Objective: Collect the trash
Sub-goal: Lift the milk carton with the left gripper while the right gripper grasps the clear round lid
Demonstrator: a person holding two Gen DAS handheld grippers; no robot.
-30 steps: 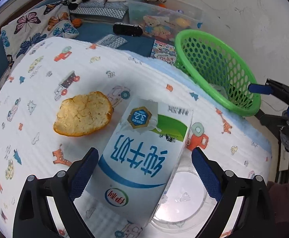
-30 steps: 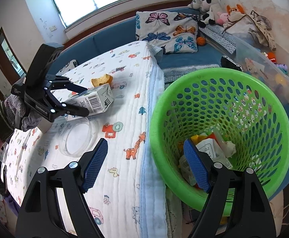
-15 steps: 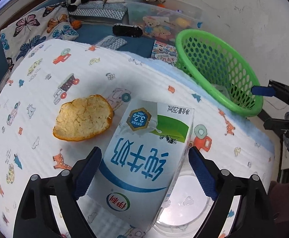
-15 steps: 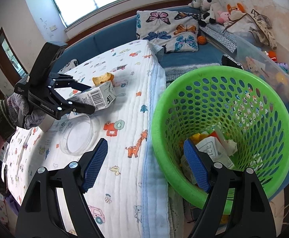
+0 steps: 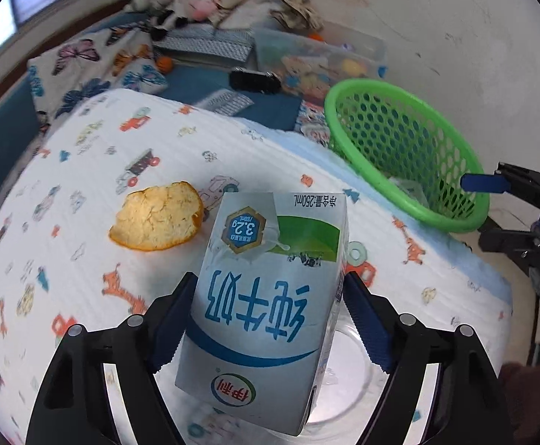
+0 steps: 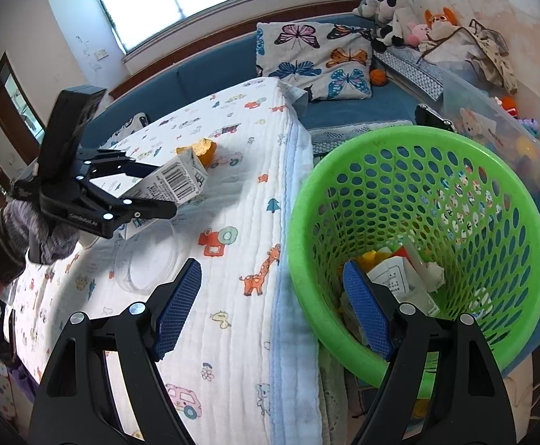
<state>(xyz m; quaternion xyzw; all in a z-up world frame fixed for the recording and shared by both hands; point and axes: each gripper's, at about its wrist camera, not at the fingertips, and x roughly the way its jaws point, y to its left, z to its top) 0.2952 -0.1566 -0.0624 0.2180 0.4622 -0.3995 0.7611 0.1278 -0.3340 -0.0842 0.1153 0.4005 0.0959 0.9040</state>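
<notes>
A white, blue and green milk carton (image 5: 266, 296) sits between the blue pads of my left gripper (image 5: 262, 319). The jaws are closing and both pads touch the carton's sides. In the right wrist view the carton (image 6: 181, 181) hangs tilted above the quilt in that gripper (image 6: 151, 189). An orange peel (image 5: 157, 217) lies on the quilt just beyond it. My right gripper (image 6: 272, 307) stands open at the near rim of the green basket (image 6: 299, 222), gripping nothing. Paper and wrappers (image 6: 399, 278) lie in the basket.
A clear round plastic dish (image 6: 147, 263) lies on the cartoon-print quilt (image 6: 233, 333) under the left gripper. The basket stands past the quilt's edge. Behind it are a butterfly pillow (image 6: 314, 59), stuffed toys (image 6: 392, 11) and a clear toy bin (image 6: 492, 118).
The left jaws have narrowed onto the milk carton's sides. The carton has come up off the quilt and tilted. The right gripper has not moved.
</notes>
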